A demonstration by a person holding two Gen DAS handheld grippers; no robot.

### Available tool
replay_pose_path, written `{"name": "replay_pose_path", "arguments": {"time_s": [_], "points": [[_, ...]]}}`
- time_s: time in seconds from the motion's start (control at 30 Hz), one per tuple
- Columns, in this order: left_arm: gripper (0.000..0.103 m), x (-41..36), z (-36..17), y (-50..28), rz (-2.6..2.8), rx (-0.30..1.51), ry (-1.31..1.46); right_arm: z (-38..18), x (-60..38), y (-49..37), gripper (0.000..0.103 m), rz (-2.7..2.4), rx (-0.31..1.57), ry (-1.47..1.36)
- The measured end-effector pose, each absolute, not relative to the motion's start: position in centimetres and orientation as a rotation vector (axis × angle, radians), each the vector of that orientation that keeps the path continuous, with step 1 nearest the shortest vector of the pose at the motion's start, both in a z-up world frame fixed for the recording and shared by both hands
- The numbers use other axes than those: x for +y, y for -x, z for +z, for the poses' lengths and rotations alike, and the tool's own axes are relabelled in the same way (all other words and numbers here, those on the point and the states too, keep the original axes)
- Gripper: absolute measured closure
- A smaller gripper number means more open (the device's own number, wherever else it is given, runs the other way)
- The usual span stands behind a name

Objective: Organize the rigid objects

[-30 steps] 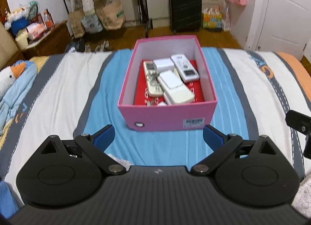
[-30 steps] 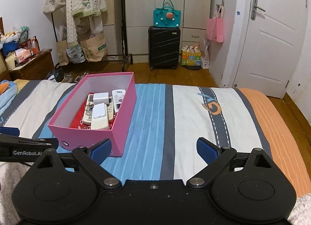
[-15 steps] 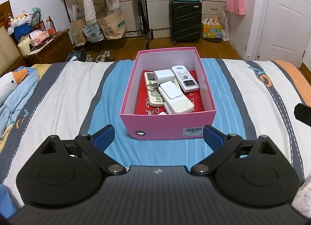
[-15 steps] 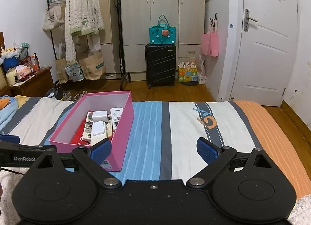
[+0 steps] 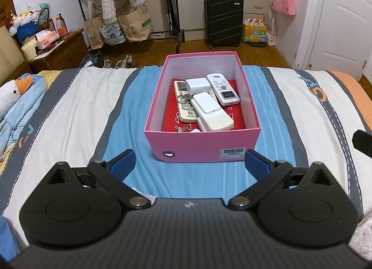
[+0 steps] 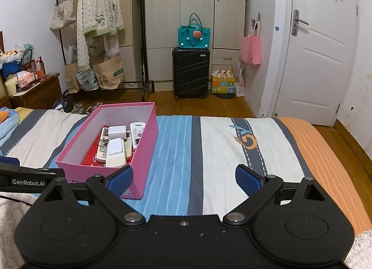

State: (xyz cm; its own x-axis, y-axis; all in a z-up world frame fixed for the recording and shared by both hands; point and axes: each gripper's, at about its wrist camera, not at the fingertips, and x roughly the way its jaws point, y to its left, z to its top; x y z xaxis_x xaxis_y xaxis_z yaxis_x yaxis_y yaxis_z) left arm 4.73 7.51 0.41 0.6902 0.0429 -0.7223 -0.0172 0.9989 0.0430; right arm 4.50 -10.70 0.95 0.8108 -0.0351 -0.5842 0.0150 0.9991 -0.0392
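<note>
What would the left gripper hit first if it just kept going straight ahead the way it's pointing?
Most likely the near wall of the pink cardboard box, which sits centred ahead of the open left gripper on the striped bedspread. Its height relative to the wall is hard to judge.

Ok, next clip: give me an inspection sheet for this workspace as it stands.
Surface: striped bedspread.
Job's things: pink box holding remotes, a white adapter, keys and a red booklet.
Clutter: blue duck plush at the bed's left edge.
Grippers: left gripper open, empty, just short of the box; right gripper open, empty, beside the box.
Cables: nothing seen.
Surroundings: suitcase, clothes rack, wardrobe, door.
</note>
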Motion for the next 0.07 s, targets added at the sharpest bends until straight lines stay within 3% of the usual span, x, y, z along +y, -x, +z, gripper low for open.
{"name": "replay_pose_path", "arguments": {"time_s": [0.07], "points": [[0.001,7.47,0.44,-4.75,0.036,0.808,-0.031,0.97,-10.7,-4.47,0.006,-0.026,0.625,0.035]]}}
